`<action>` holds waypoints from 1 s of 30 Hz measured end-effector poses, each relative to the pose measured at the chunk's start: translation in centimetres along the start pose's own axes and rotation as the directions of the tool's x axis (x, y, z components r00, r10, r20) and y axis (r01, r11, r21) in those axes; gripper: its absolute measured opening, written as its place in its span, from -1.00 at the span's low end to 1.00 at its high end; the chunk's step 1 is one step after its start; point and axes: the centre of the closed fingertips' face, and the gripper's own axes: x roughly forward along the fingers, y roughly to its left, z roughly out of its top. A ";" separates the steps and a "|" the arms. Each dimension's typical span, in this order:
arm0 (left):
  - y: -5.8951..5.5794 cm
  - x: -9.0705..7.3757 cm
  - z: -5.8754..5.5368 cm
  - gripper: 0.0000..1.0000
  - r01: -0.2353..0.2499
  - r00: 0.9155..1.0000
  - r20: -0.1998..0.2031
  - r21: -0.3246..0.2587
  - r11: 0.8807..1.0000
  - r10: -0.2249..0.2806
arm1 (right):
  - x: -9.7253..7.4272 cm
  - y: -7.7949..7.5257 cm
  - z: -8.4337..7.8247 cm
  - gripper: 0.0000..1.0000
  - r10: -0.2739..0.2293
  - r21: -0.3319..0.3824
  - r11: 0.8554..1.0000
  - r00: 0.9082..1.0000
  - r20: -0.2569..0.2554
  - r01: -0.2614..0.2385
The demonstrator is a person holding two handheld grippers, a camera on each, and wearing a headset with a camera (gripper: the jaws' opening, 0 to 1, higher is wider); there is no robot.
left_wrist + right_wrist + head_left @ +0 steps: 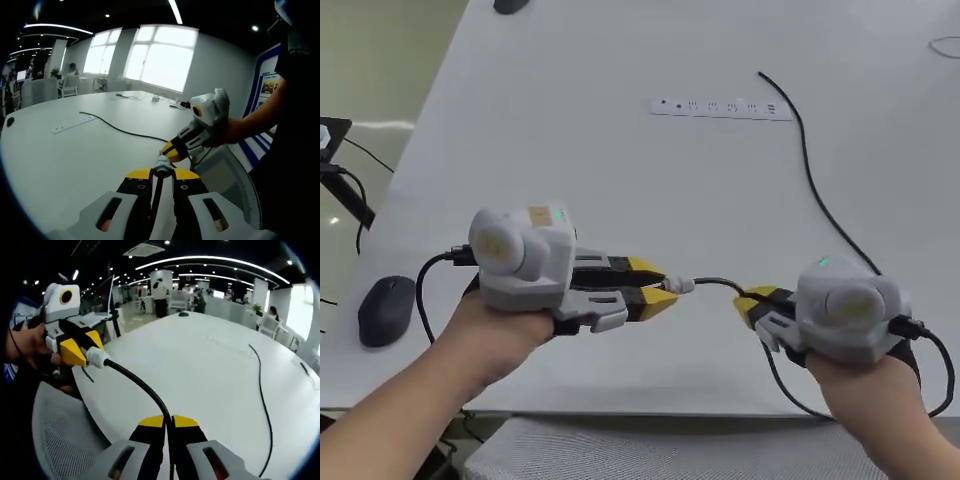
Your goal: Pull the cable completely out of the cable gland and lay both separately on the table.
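The left gripper (658,287) has its jaws closed on the white cable gland (680,286), held above the near edge of the bench (600,180). The black cable (716,283) arcs out of the gland to the right gripper (752,300), whose jaws are clamped on it. A power strip (720,108) lies farther back.

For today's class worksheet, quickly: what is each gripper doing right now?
Left gripper: shut on the cable gland.
Right gripper: shut on the cable.
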 end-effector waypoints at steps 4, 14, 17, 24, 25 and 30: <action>-0.1 0.1 0.0 -0.70 0.004 1.000 -0.002 0.001 1.000 -0.004 | 0.2 -1.0 -1.1 -1.00 -0.007 0.074 0.997 1.000 -0.014 0.008; -0.2 0.2 0.1 -0.70 0.008 1.000 0.004 -0.007 1.000 -0.008 | 0.9 -2.6 -3.2 -1.00 -0.025 0.321 0.946 0.999 -0.043 0.038; -0.2 0.2 0.0 -0.70 0.010 1.000 0.001 -0.008 1.000 -0.010 | 1.1 -2.9 -3.7 -1.00 -0.032 0.346 0.937 0.998 -0.060 0.051; -0.1 0.4 -0.2 -0.70 0.011 1.000 -0.007 -0.019 1.000 -0.011 | 1.1 -2.6 -3.7 -0.99 -0.032 0.372 0.926 0.997 -0.069 0.055; -0.1 0.5 -0.2 -0.70 0.012 1.000 -0.009 -0.018 1.000 -0.012 | 1.1 -2.7 -3.6 -0.99 -0.033 0.355 0.933 0.997 -0.066 0.054; 0.3 0.3 0.0 -0.70 0.008 1.000 -0.005 -0.019 1.000 -0.008 | 0.9 -2.3 -3.5 -0.99 -0.008 0.279 0.960 0.997 -0.072 0.028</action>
